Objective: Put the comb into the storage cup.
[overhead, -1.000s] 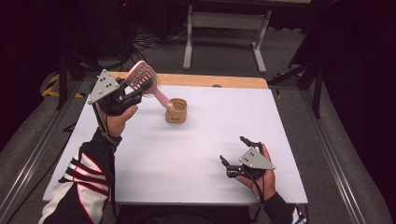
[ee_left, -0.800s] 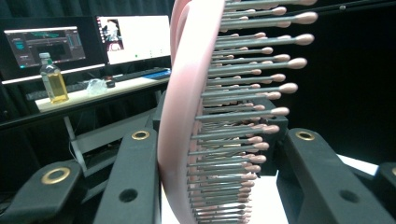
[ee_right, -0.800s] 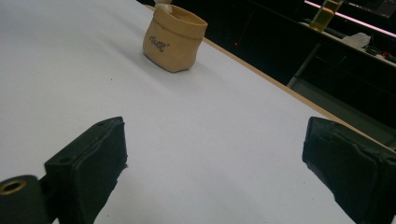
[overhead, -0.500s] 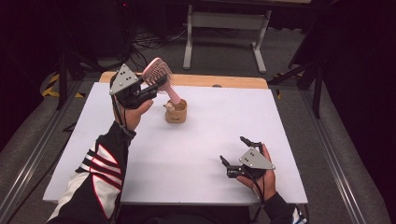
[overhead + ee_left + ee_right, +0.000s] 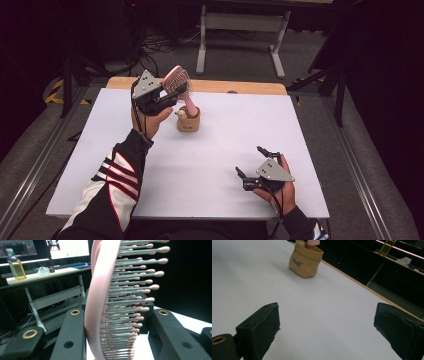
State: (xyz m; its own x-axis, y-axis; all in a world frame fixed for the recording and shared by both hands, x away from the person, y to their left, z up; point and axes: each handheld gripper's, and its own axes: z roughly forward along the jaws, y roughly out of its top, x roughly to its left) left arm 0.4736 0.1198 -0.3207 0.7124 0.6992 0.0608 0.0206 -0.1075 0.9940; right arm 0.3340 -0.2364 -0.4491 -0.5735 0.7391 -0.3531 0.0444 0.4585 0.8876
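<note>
Now the pink hairbrush (image 5: 177, 81) is clamped by its head in the left gripper (image 5: 167, 98), upper left of centre, handle lowered into the tan pot (image 5: 188, 121), which could be tipped; the right gripper (image 5: 250, 167) is held wide, empty.

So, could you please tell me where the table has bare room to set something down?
Free: the wide white middle between the tan pouch and right tool, plus the far-right corner. Crowded: around the pouch, where the left tool holds the pink hairbrush.
</note>
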